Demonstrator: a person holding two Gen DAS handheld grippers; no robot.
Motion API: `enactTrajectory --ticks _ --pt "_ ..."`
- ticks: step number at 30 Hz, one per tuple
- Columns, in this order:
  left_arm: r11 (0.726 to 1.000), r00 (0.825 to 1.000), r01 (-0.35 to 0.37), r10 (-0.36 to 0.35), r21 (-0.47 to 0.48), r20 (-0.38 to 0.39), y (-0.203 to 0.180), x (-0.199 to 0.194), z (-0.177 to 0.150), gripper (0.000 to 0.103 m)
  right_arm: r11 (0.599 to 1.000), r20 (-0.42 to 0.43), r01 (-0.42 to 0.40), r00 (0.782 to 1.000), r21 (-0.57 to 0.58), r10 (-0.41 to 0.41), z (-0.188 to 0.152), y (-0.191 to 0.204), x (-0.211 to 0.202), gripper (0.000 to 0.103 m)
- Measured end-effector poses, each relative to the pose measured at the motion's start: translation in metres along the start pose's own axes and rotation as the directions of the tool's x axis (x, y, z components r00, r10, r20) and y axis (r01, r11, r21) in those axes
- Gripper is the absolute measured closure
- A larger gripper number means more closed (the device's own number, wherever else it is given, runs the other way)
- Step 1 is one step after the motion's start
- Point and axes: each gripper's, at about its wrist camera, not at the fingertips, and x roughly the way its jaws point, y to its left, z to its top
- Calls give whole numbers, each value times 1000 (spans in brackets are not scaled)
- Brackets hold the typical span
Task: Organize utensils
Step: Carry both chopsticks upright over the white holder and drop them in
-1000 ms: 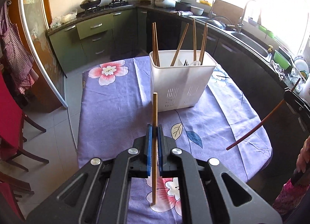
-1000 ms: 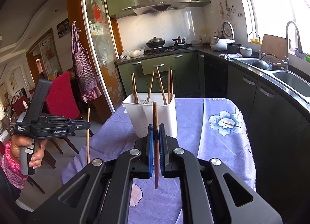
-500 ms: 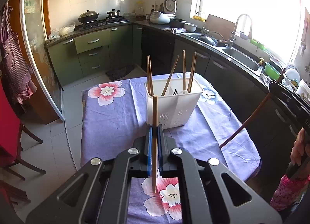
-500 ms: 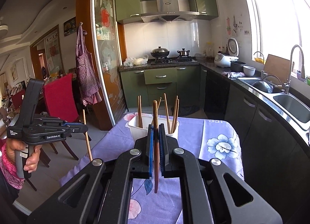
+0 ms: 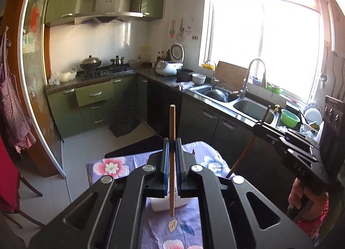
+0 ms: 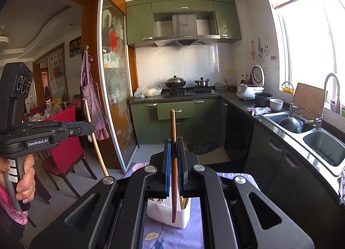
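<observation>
Both grippers clamp one chopstick each above the utensil holder
We see our left gripper (image 5: 172,158) pinching a pale wooden chopstick (image 5: 172,141) and our right gripper (image 6: 174,160) pinching a dark brown chopstick (image 6: 173,141); the white perforated plastic holder (image 6: 168,213), containing chopsticks, stands on the purple floral tablecloth (image 6: 172,238) below

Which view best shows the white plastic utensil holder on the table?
The right wrist view: the white plastic utensil holder shows its rim, front wall and chopsticks inside, framed by the right gripper. The left wrist view shows only a slotted lower part behind the left gripper.
</observation>
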Motion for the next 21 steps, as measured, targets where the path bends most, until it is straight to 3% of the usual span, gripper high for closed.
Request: enactTrajectory --ticks 4,8,13,21 --pt "999 998 -39 40 -15 48 0 29 14 98 1000 1 -1 1000 29 1 13 -10 38 97" --pt "997 997 -76 76 -32 12 5 76 3 98 999 -49 15 999 40 -13 3 -18 85 97" --pt "994 994 -98 96 -40 -57 16 122 -32 98 997 -112 14 994 81 -5 -31 -28 131 97" --pt "992 981 -122 116 -30 -153 29 166 -96 95 995 -207 30 978 95 -9 -98 -24 171 96"
